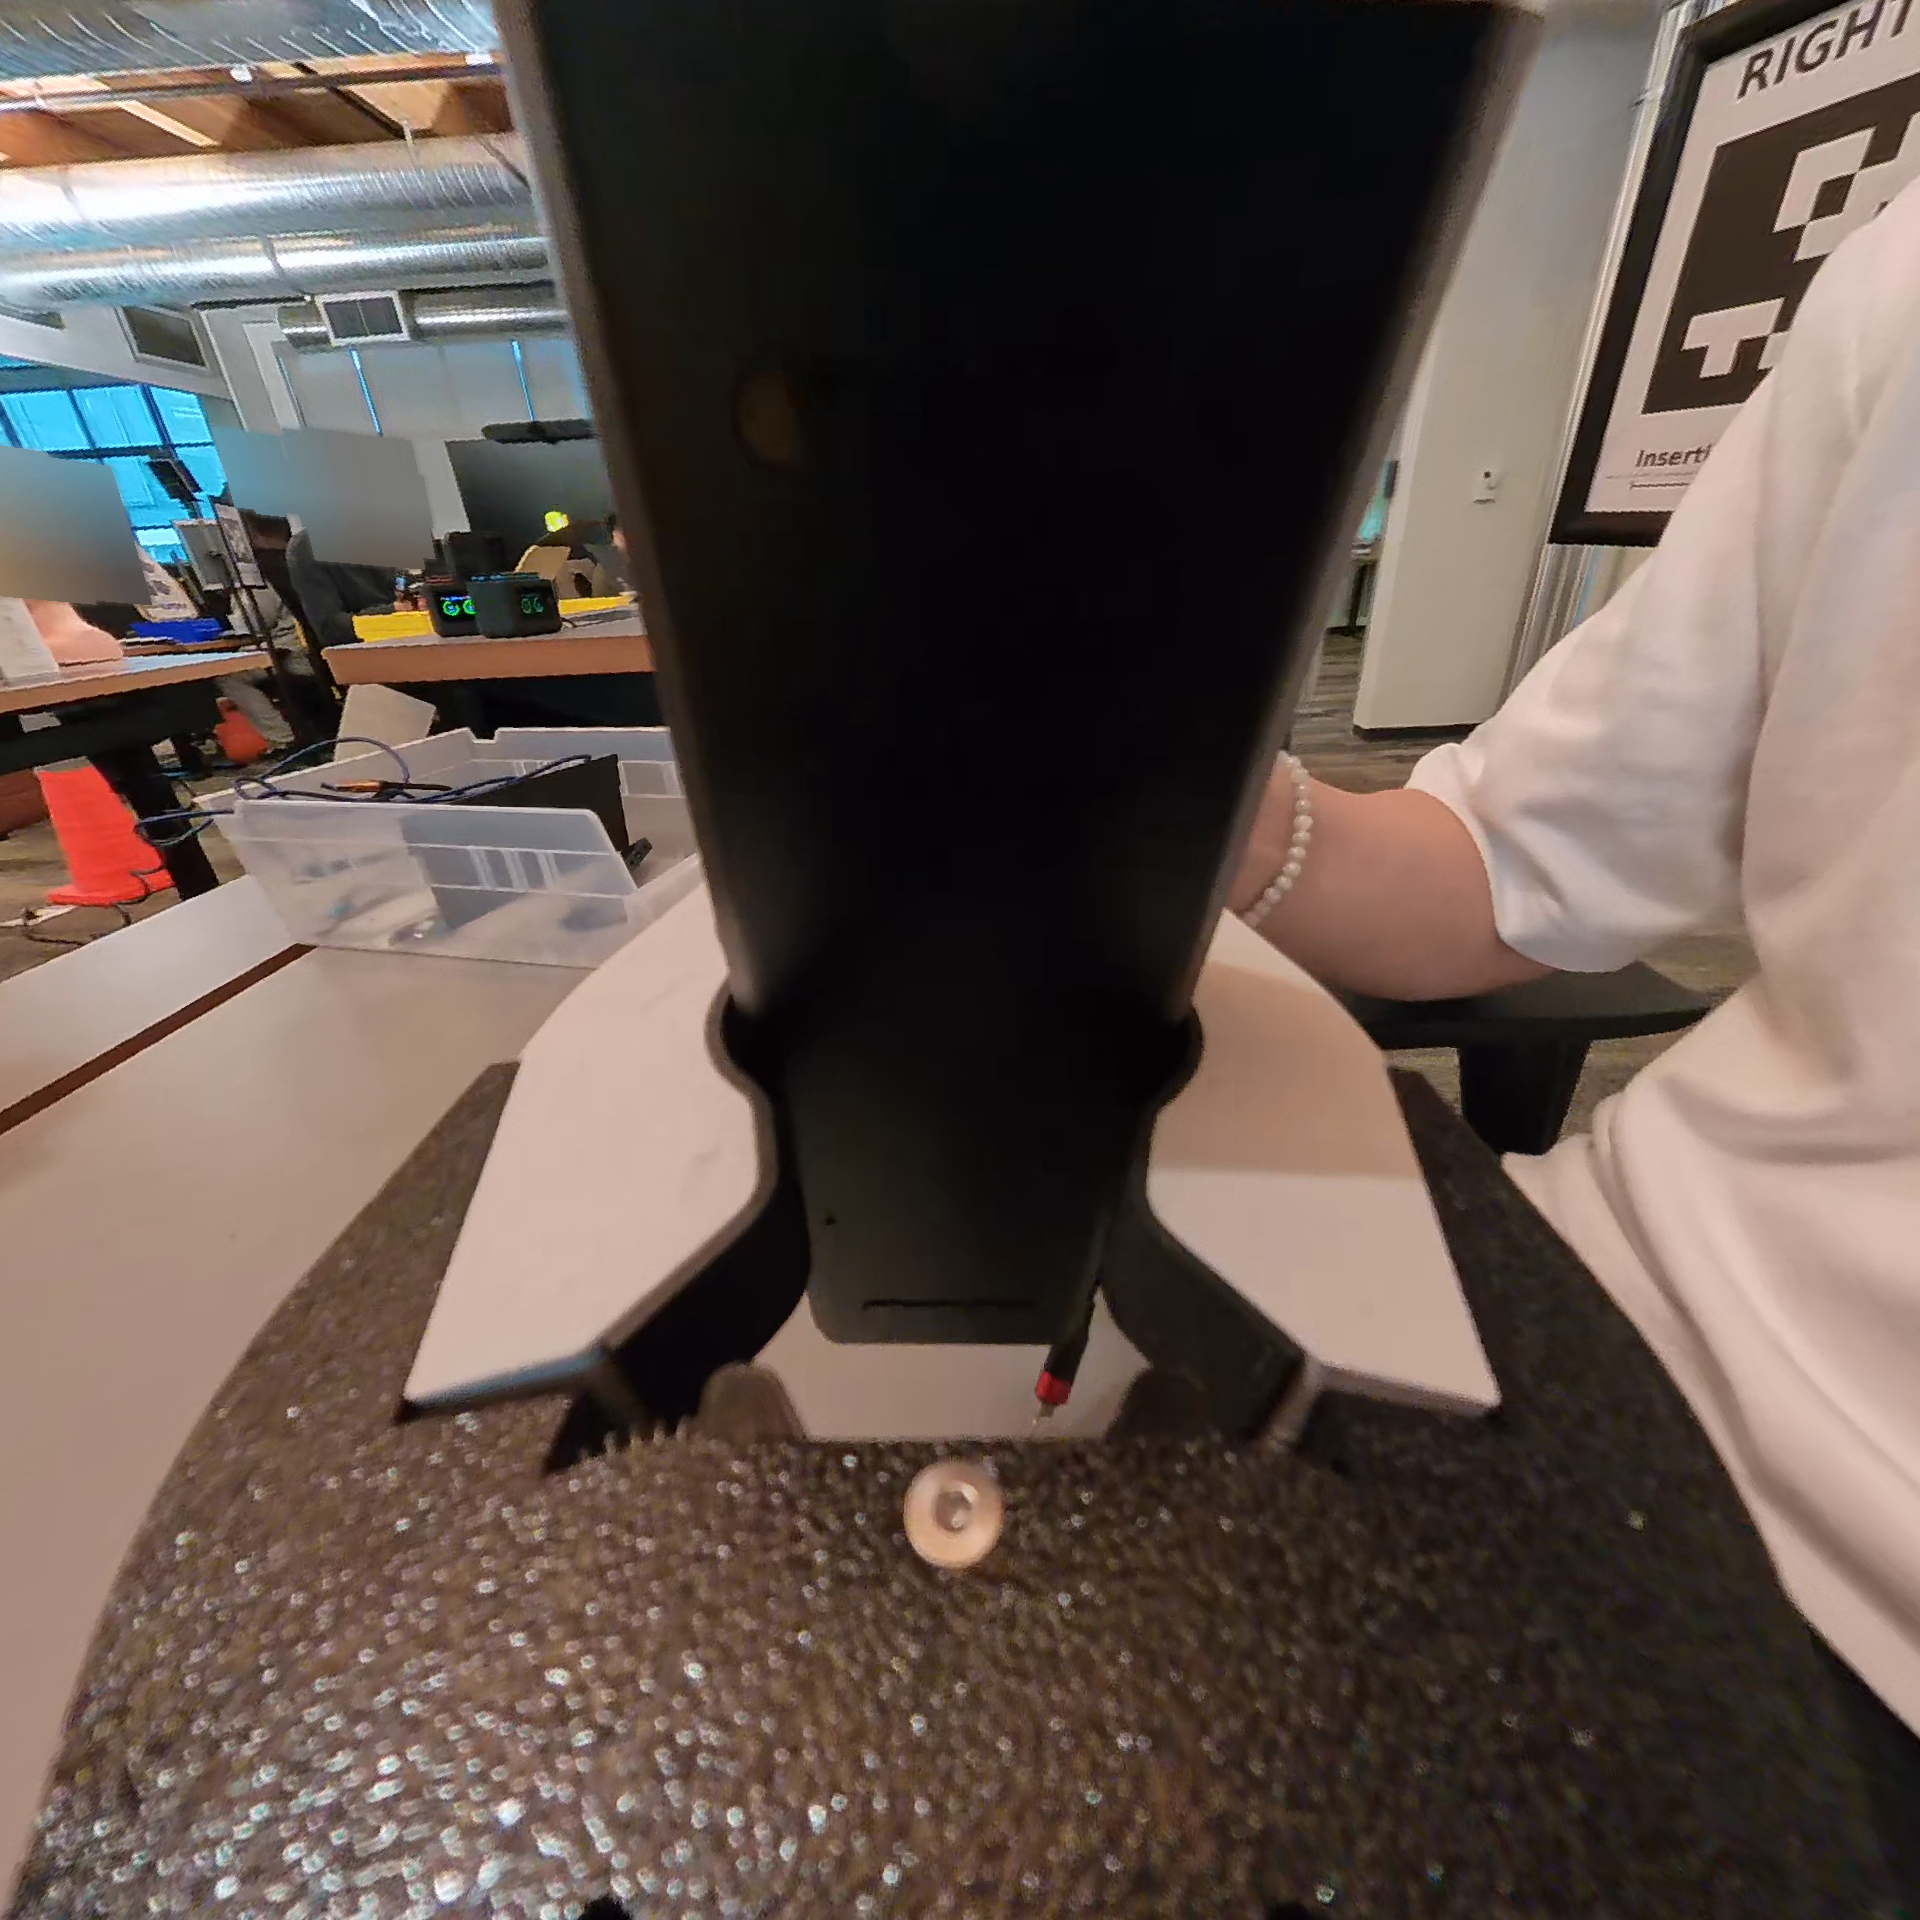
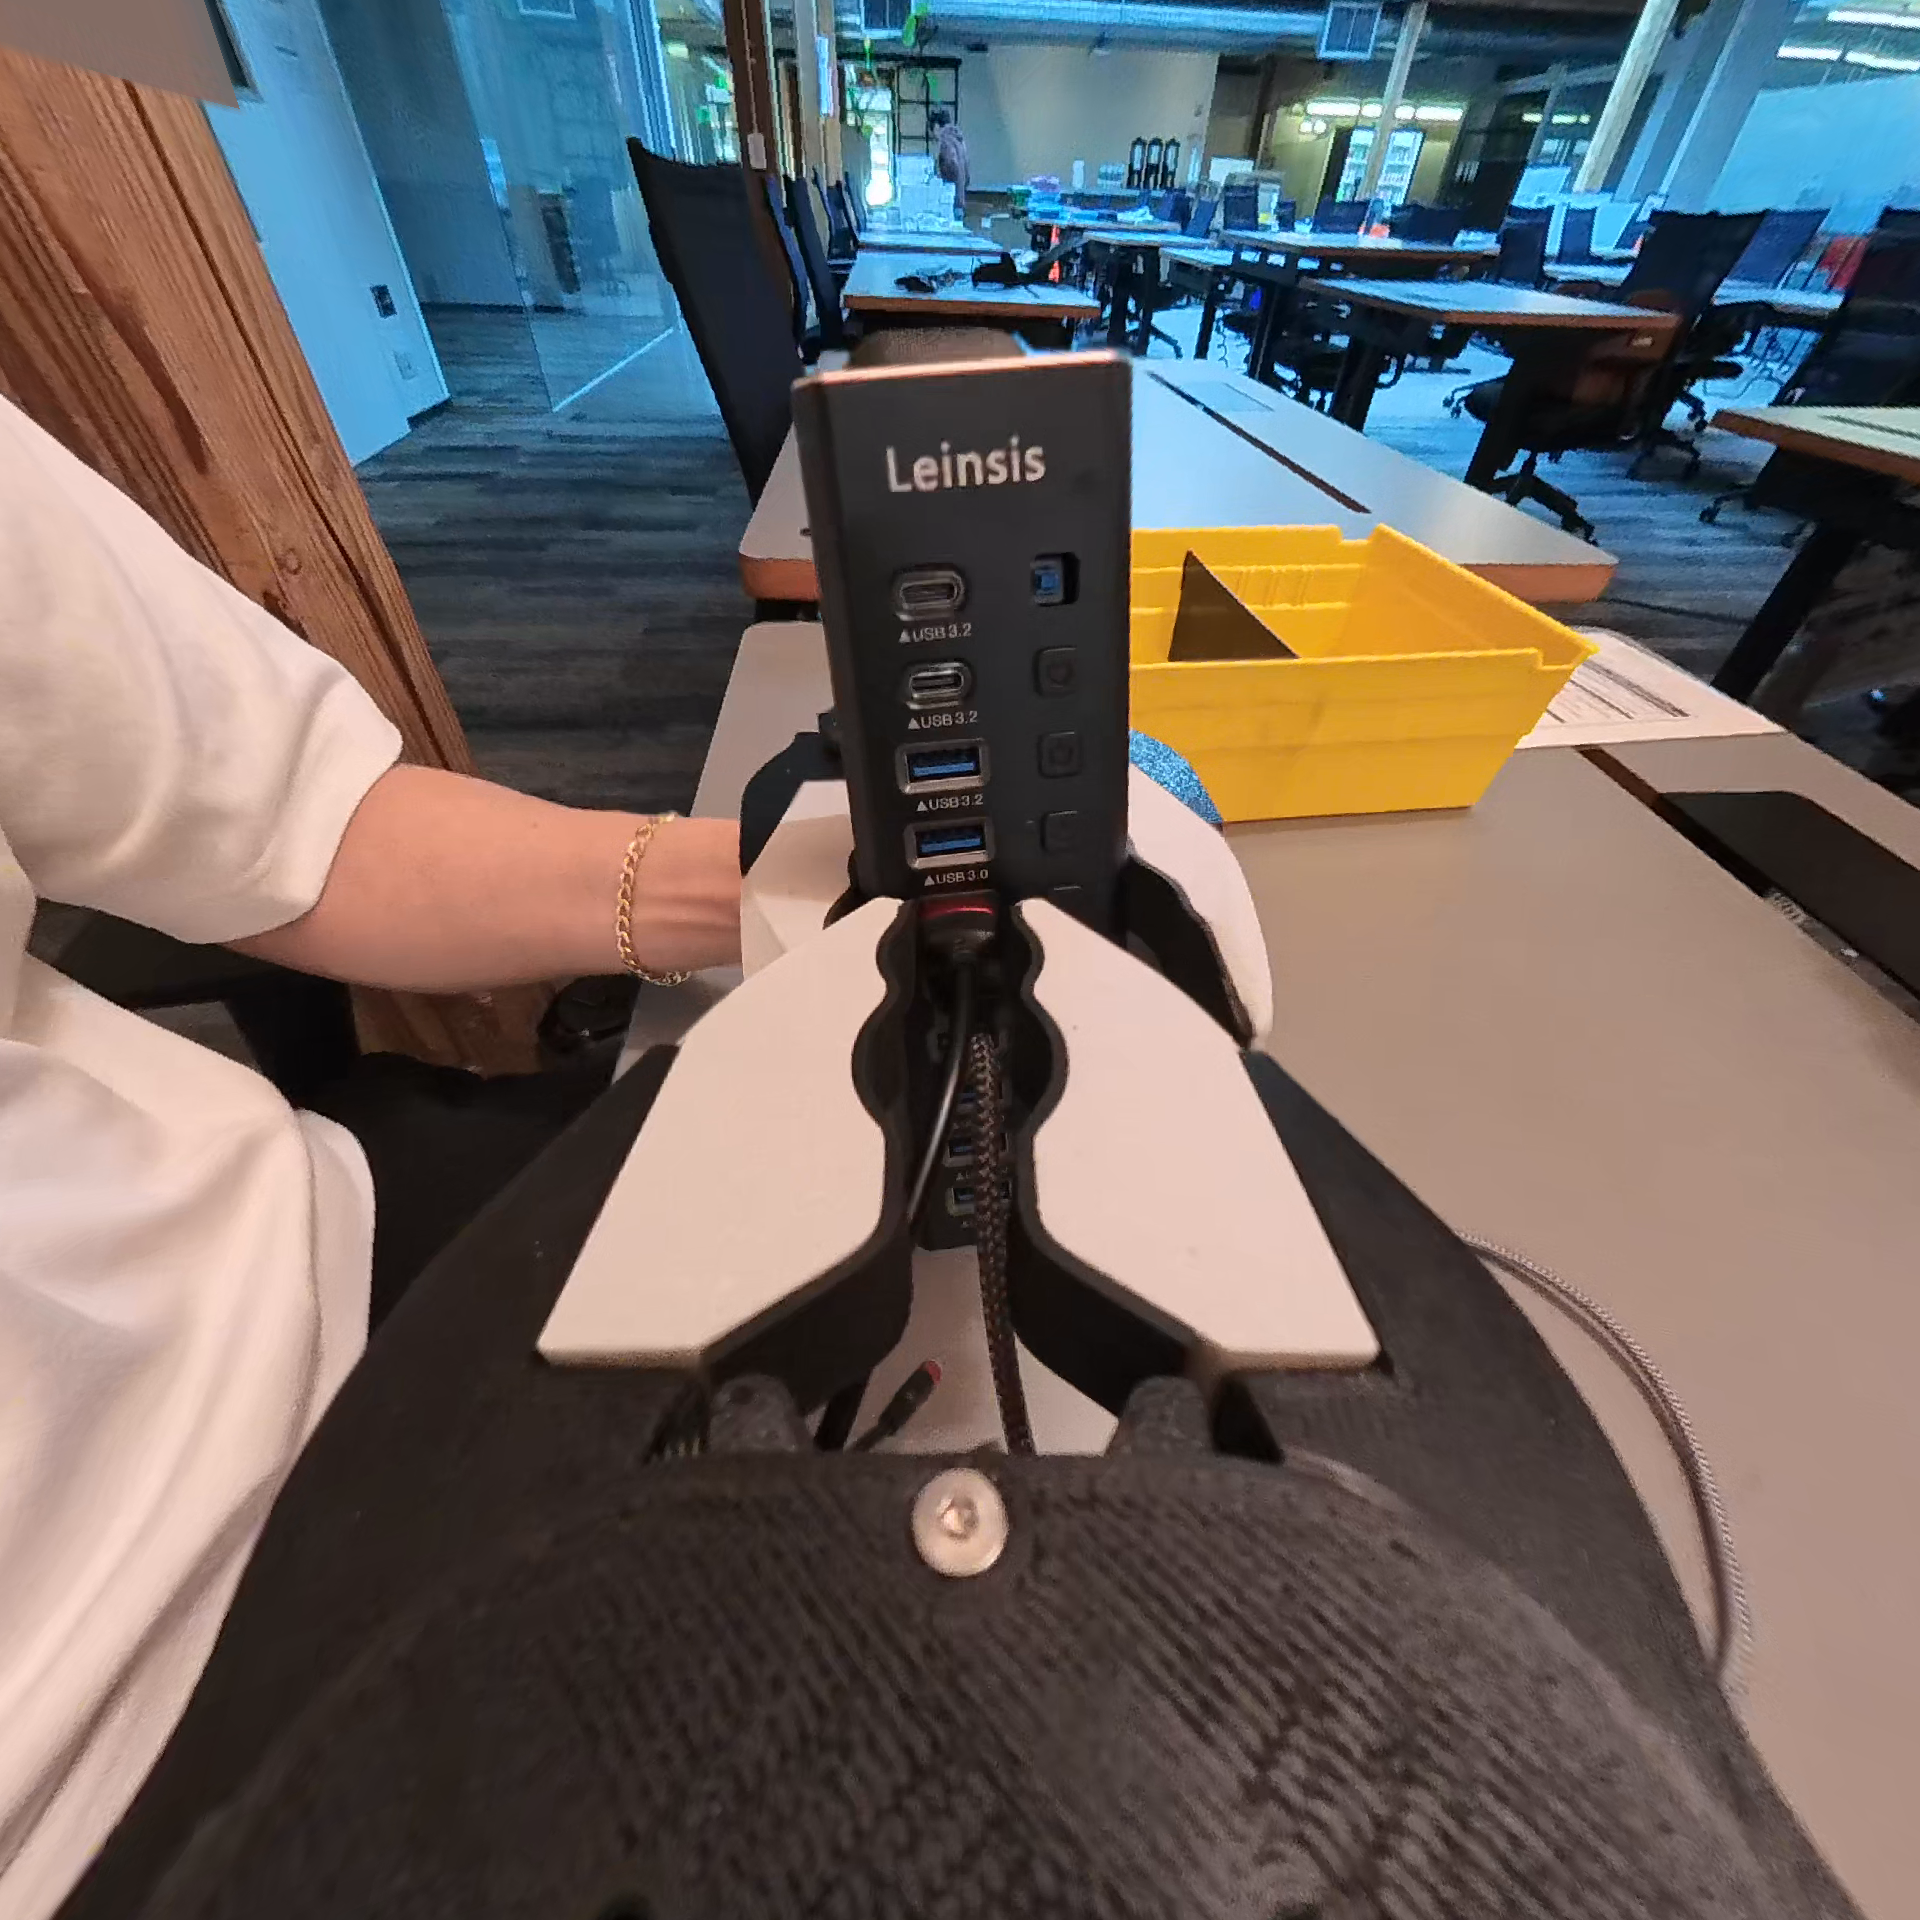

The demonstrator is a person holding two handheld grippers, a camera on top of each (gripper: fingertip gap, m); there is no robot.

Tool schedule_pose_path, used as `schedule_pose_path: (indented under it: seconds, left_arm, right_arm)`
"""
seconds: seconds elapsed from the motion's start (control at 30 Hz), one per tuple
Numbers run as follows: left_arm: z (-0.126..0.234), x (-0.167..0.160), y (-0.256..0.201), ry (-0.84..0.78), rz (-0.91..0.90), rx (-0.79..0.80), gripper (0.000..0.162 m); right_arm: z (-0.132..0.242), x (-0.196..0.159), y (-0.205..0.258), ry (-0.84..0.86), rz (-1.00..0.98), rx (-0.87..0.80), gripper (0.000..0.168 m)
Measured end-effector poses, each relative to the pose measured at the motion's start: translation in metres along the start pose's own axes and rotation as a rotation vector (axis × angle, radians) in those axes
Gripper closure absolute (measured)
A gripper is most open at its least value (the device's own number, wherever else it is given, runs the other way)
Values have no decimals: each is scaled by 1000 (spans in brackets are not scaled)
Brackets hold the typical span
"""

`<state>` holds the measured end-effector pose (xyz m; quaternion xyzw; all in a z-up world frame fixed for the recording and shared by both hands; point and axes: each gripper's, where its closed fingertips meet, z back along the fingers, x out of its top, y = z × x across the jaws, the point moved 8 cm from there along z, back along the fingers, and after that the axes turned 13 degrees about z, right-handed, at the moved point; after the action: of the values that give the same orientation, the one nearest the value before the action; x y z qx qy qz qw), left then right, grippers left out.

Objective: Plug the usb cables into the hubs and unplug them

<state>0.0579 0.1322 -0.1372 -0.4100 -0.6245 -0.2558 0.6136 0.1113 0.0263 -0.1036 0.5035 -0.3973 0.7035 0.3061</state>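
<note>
One tall black plastic USB hub [image 2: 961, 623] stands upright over the grey table [image 2: 1507, 1039], clamped low down by the left gripper [image 1: 961, 1039]. The right gripper [image 2: 958, 925] is pinched on one braided black cable's red-ringed plug [image 2: 956, 920], right at the hub's port column; four ports show above it. One yellow plastic bin [image 2: 1351, 707] sits behind.

Left wrist view: black hub [image 1: 997, 644] fills centre, back face only, ports hidden; top cut off at 12 o'clock. Marker board [image 1: 1766, 260] at 2 o'clock cut by edge and by white sleeve [image 1: 1714, 727].
Right wrist view: USB plug [image 2: 956, 920] mostly hidden between right gripper [image 2: 958, 935] fingertips; lower hub ports hidden behind braided cable [image 2: 992, 1195]. Left gripper [image 2: 1195, 894] largely behind hub.
</note>
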Motion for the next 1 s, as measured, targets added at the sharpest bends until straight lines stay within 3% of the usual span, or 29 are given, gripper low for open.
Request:
schedule_pose_path:
  seconds: [0.23, 0.33, 0.47, 0.57, 0.63, 0.73, 0.87, 1.0]
  left_arm:
    - [-1, -4, 2, -13, -8, 4, 90]
    - [-3, 1, 0, -31, 9, 17, 91]
    - [-5, -5, 0, -14, -3, 2, 91]
    - [-6, -2, 3, -16, 48, 26, 91]
    - [-3, -4, 5, -1, 31, 44, 91]
    - [-5, -8, 3, 7, 18, 24, 91]
    - [-9, -4, 0, 42, 28, 18, 91]
    - [-10, -7, -2, 39, 24, -8, 91]
  right_arm:
    - [0, 6, 4, 155, 112, -52, 151]
    - [4, 4, -2, 62, 0, -3, 151]
    - [4, 8, 4, 186, 101, -15, 151]
    - [7, 0, -5, 80, -12, 14, 151]
    - [4, -3, -5, 102, -31, 16, 152]
    - [6, 2, 0, 200, 58, 15, 151]
    - [11, -2, -4, 125, 31, 75, 152]
    - [12, 2, 1, 209, 131, 79, 152]
